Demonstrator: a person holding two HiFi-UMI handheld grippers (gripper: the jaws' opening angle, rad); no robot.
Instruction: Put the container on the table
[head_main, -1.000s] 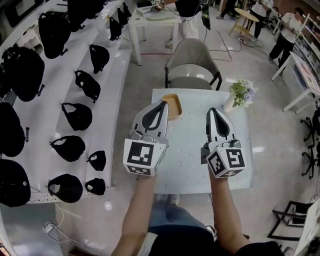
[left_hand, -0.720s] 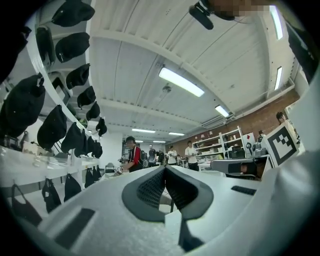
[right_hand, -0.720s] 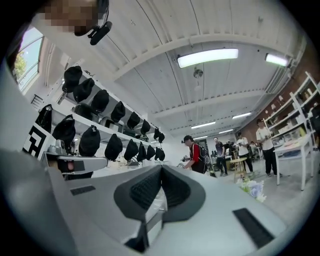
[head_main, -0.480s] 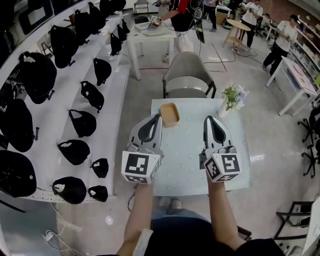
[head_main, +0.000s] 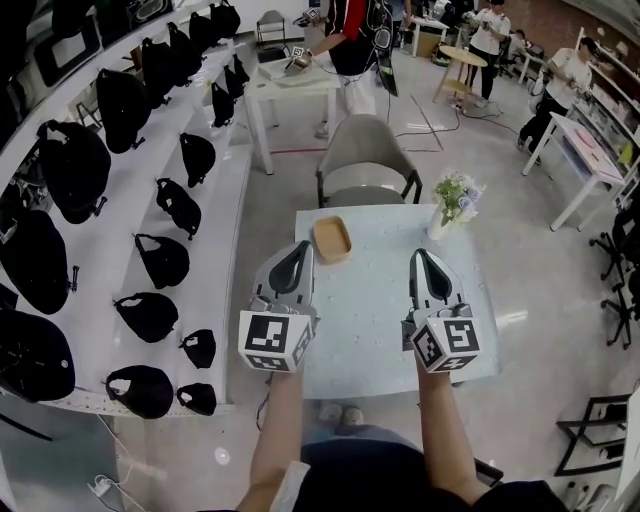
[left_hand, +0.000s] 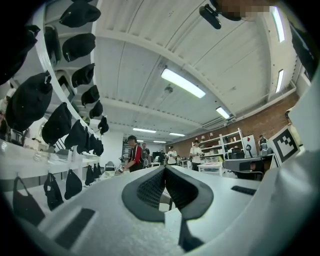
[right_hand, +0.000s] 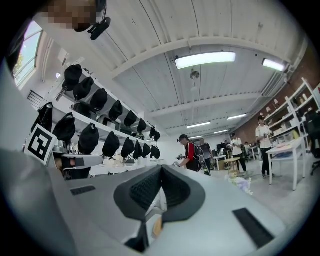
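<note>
While the person holds both grippers out over the pale worktop (head_main: 365, 300), neither has hold of anything. Left gripper (head_main: 301, 254): jaws pressed together at the tip, nothing between them (its own view shows only the room past the tip). Right gripper (head_main: 425, 260): jaws likewise closed and empty. The two sit side by side, well apart.

The container (head_main: 331, 238), a shallow tan tray, sits flat on the worktop toward its 11 o'clock corner, at about 1 o'clock from the left gripper's tip and clear of it. A vase of flowers (head_main: 452, 198) stands at the 1 o'clock corner. A grey chair (head_main: 365, 150) is at 12 o'clock. Black bags (head_main: 160, 258) line the white shelves at 9 o'clock.
</note>
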